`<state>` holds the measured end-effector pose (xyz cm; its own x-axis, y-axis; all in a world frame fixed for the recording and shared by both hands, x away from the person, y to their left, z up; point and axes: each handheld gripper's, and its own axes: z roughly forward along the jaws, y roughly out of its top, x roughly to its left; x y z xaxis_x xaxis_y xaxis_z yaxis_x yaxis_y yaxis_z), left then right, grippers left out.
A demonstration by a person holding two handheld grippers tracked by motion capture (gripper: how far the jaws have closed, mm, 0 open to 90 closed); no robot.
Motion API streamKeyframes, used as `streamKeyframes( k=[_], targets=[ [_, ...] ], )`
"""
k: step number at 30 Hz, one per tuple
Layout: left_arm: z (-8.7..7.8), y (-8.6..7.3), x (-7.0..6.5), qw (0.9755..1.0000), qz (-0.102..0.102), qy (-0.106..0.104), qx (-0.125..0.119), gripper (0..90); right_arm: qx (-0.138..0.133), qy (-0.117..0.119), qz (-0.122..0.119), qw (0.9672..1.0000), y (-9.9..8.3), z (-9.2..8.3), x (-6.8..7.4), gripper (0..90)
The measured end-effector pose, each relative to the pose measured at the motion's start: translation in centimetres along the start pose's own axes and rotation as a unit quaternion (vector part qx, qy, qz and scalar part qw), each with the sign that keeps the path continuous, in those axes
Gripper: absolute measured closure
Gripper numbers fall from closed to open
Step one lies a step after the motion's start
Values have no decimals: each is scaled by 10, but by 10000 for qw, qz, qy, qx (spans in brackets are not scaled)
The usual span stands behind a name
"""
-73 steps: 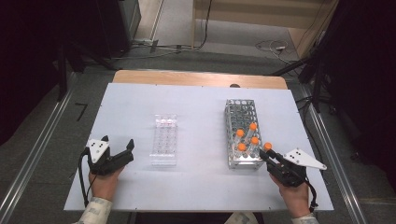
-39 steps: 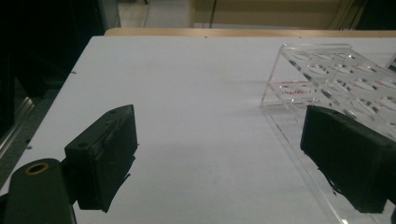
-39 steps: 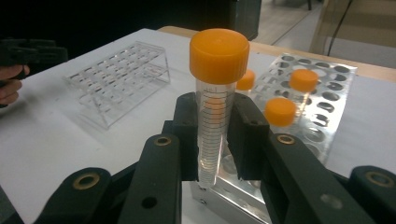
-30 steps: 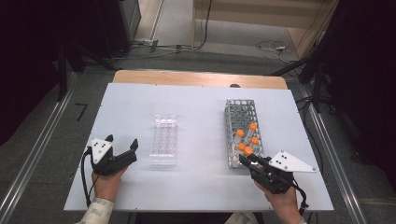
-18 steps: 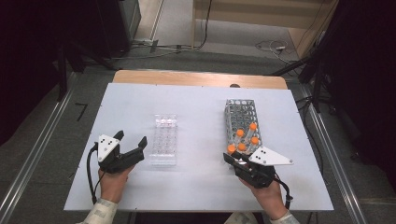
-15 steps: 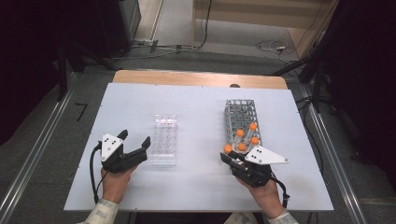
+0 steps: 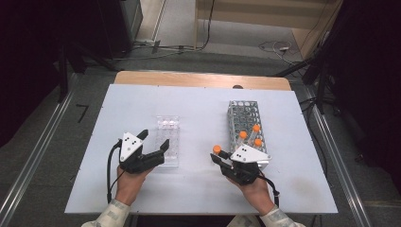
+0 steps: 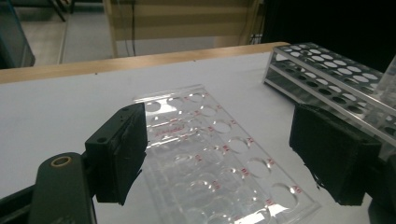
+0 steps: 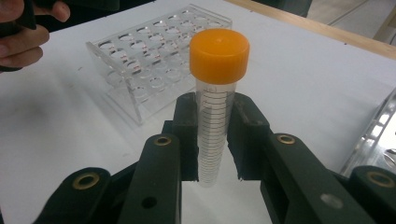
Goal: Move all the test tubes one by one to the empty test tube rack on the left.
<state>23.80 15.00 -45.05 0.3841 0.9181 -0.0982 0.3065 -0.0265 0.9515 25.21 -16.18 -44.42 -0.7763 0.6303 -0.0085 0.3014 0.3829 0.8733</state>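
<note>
My right gripper (image 7: 218, 158) is shut on a clear graduated tube with an orange cap (image 9: 218, 56) and holds it upright over the white table, left of the metal rack (image 7: 241, 111). That rack holds three more orange-capped tubes (image 7: 256, 128) at its near end. An empty clear plastic rack (image 7: 169, 137) lies at the table's middle. My left gripper (image 7: 155, 138) is open at its near left corner. Its jaws have just been closing a little; the clear rack (image 8: 210, 149) lies below and beyond the gap, untouched by the pads (image 8: 123, 154).
The white tabletop (image 7: 198, 101) has free room left of the clear rack and along the near edge. A wooden strip (image 7: 198, 79) runs along the far edge. The metal rack (image 8: 327, 74) stands close on the right in the left gripper view.
My right gripper has carried the tube leftward, away from the metal rack and toward the clear rack. My left gripper has moved right and forward to the clear rack's near corner.
</note>
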Motion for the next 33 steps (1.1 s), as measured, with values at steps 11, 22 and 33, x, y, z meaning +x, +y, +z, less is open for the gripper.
streamKeyframes(
  k=[11, 22, 33],
  targets=[
    [12, 8, -27, 9983, 202, -554, 28, 266, 117, 77, -78, 9999, 3, 21, 5, 712],
    [21, 13, -61, 9841, 405, -1718, 189, 485, 159, 155, -131, 9997, 6, 33, 9, 712],
    [31, 11, -72, 9815, 464, -1845, 224, 587, 163, 274, -206, 9993, 8, 34, 14, 712]
  ],
)
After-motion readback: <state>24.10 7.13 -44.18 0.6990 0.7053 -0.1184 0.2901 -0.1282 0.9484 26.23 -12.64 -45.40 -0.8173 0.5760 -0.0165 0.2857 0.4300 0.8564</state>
